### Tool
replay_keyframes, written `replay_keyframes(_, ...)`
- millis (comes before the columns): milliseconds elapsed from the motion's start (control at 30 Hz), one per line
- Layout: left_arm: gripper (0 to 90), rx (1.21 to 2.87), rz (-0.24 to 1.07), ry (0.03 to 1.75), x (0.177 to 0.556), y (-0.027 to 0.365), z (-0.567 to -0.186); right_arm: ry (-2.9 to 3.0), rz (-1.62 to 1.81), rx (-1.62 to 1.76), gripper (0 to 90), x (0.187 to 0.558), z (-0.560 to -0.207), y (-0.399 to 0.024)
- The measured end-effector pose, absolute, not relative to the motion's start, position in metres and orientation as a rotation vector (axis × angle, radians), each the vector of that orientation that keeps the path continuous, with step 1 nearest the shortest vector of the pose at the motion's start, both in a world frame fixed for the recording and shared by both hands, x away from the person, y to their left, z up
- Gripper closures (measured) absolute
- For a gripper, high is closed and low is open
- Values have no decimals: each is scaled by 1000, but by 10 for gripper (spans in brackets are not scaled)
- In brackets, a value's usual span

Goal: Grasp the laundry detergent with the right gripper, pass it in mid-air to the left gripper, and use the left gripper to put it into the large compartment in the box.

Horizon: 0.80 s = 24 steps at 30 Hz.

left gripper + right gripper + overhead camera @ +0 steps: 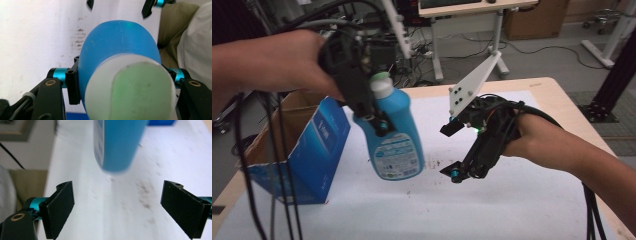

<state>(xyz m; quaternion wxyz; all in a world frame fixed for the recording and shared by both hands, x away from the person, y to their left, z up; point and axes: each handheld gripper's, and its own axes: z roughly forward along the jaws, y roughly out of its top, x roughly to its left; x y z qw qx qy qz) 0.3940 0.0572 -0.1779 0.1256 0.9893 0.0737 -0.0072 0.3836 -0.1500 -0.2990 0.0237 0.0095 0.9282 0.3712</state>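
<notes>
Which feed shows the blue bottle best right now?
High view: the blue bottle shows whole, cap, label and base, clamped near its neck by the left gripper. The left gripper view gives just its cap and shoulder; the right gripper view, its blurred lower body.

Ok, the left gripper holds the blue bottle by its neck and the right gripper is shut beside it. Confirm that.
Not quite. The left gripper does hold the blue bottle near its neck, but the right gripper is open, not shut: the right gripper view shows its jaws spread wide with nothing between them, the bottle farther ahead.
</notes>
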Motion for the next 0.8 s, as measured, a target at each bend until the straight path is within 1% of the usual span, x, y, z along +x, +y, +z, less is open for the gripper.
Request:
replay_keyframes(100, 378, 2877, 9, 264, 398, 65, -170, 2882, 1037, 61, 109, 386, -295, -161)
replay_keyframes(267, 378, 2874, 52, 339, 402, 78, -157, 2982, 963, 112, 102, 391, -291, -178)
replay_keyframes(300, 378, 2868, 63, 354, 403, 82, -153, 2986, 921, 135, 7, 392, -291, -181)
replay_keyframes(400, 378, 2862, 90, 401, 404, 88, -146, 3013, 796, 222, 6, 397, -294, -192)
replay_keyframes(500, 378, 2860, 110, 439, 406, 95, -138, 3012, 741, 269, 6, 400, -296, -201)
replay_keyframes(800, 378, 2805, 106, 550, 409, 124, -121, 3024, 619, 371, 10, 402, -296, -222)
